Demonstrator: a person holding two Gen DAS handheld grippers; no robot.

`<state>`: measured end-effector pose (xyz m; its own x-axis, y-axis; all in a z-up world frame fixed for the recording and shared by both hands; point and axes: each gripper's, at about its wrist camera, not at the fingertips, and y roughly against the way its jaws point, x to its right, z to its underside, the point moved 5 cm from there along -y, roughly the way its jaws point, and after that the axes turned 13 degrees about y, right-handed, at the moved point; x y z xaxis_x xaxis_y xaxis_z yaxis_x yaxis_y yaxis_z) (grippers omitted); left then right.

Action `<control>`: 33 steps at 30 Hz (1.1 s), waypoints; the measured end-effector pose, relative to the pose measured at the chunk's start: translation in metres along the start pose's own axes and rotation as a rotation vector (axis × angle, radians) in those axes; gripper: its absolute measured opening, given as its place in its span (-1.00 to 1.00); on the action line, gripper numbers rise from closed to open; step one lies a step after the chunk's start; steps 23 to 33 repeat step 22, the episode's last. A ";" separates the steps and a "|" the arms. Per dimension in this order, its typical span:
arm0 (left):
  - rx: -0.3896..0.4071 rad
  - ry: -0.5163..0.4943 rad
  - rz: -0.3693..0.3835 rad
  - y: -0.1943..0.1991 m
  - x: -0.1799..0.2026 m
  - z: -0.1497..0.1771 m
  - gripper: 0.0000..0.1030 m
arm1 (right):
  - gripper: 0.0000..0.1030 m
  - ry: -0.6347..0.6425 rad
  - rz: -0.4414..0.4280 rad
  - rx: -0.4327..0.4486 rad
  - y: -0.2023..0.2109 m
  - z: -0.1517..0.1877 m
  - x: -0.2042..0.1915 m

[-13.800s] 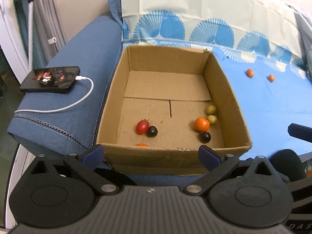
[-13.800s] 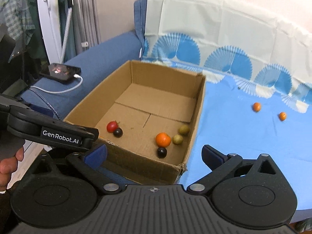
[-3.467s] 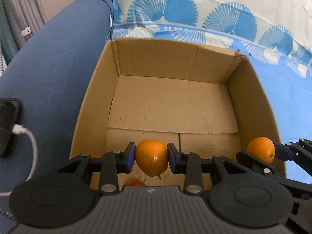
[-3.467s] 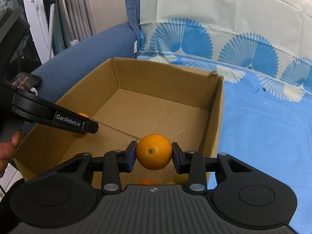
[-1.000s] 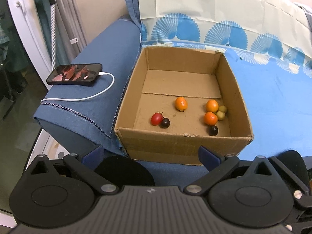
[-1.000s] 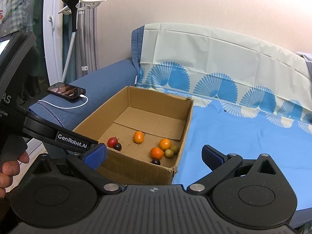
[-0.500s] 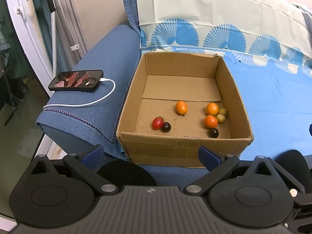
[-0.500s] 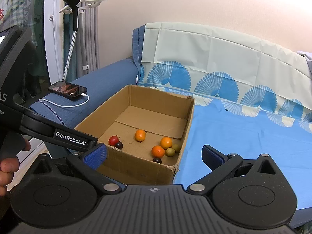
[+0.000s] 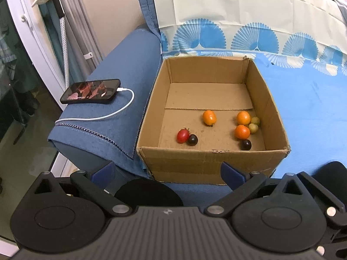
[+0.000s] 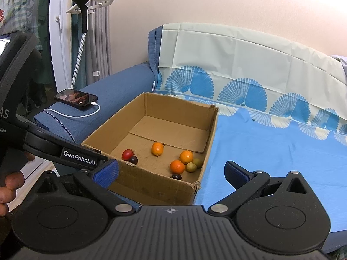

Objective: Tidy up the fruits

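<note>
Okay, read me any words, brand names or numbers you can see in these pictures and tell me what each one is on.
"GenRobot.AI": white lettering on the arm of the left gripper, seen from the right wrist view.
"AS" and "tion": cut-off ends of words on that gripper's body, at the picture's left edge.
Phone screen: small text, too blurred to read.
Cardboard box: no print visible.

The left gripper [image 9: 167, 170] has its blue-padded fingers [image 9: 231, 174] spread wide with nothing between them. The right gripper [image 10: 171, 172] is likewise wide apart and empty. In the right wrist view the left gripper's body lies just left of the right one's left finger, the person's hand [image 10: 9, 189] curled beneath it.
</note>
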<state>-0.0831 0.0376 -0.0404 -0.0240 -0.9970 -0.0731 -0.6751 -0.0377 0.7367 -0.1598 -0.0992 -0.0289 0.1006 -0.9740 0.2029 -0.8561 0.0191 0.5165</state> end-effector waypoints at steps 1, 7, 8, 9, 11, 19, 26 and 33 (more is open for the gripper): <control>-0.001 -0.002 0.000 0.000 0.000 0.000 0.99 | 0.99 0.001 0.001 -0.001 0.000 0.000 0.000; -0.002 -0.011 -0.003 -0.001 0.002 0.000 0.99 | 0.99 0.000 0.000 0.000 0.000 0.000 0.000; -0.002 -0.011 -0.003 0.000 0.002 0.000 0.99 | 0.99 0.000 0.000 0.000 0.000 0.000 0.000; -0.001 -0.011 -0.003 0.000 0.002 0.000 0.99 | 0.99 0.000 0.000 0.000 0.000 0.000 0.000; -0.001 -0.013 -0.005 0.000 0.003 0.000 0.99 | 0.99 0.000 0.000 0.000 0.000 0.000 0.000; 0.001 -0.014 -0.008 0.001 0.004 0.000 0.99 | 0.99 -0.001 -0.001 0.001 0.000 0.000 0.000; 0.006 -0.011 -0.007 0.001 0.003 0.000 0.99 | 0.99 -0.004 -0.007 0.001 0.000 -0.001 -0.001; 0.006 -0.011 -0.007 0.001 0.003 0.000 0.99 | 0.99 -0.004 -0.007 0.001 0.000 -0.001 -0.001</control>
